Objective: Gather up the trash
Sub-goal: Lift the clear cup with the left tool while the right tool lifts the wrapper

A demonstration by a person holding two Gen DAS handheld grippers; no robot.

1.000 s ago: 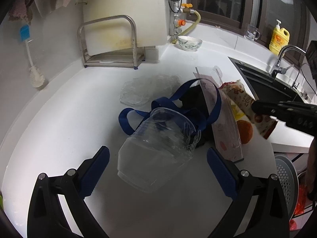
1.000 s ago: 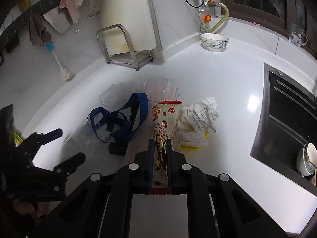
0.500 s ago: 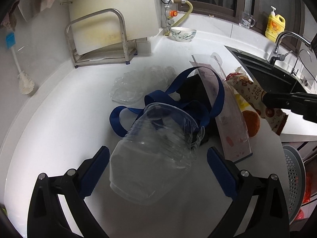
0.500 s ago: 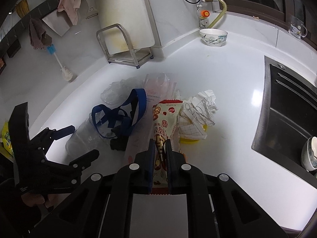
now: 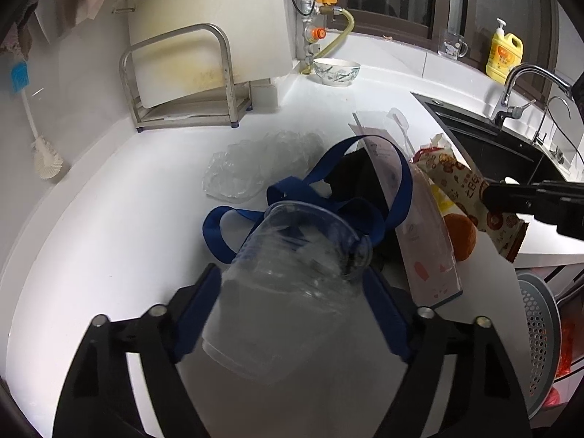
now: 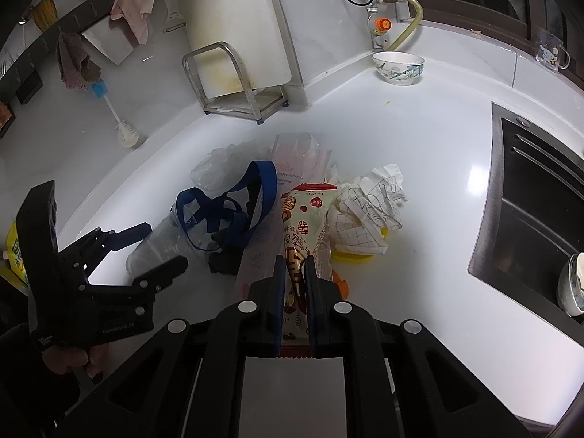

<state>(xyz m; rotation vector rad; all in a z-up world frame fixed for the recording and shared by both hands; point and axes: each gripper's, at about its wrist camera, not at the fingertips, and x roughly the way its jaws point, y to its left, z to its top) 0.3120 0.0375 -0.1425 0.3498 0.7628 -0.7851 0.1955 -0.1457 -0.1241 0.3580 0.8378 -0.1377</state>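
A clear plastic cup (image 5: 292, 277) lies on its side on the white counter. My left gripper (image 5: 292, 284) has its blue pads against both sides of the cup; it also shows in the right wrist view (image 6: 160, 244). My right gripper (image 6: 295, 266) is shut on a red-and-white snack wrapper (image 6: 303, 219), held above the counter; the wrapper also shows in the left wrist view (image 5: 463, 189). A blue strap (image 5: 343, 204), black item (image 5: 357, 179), pink-printed clear package (image 5: 419, 226), crumpled clear plastic (image 5: 255, 168), crumpled checked paper (image 6: 368, 208) and an orange fruit (image 5: 461, 235) lie close together.
A steel rack with a cutting board (image 5: 182, 84) stands at the back. A bowl (image 5: 335, 71) sits by the gas valve. The sink (image 6: 540, 211) lies at the right. A bottle brush (image 5: 40, 138) leans on the left wall. A grey colander (image 5: 540, 332) sits below the counter edge.
My left gripper moved forward around the clear cup and its jaws closed in from wide open onto the cup's sides. The right gripper keeps holding the wrapper, almost still.
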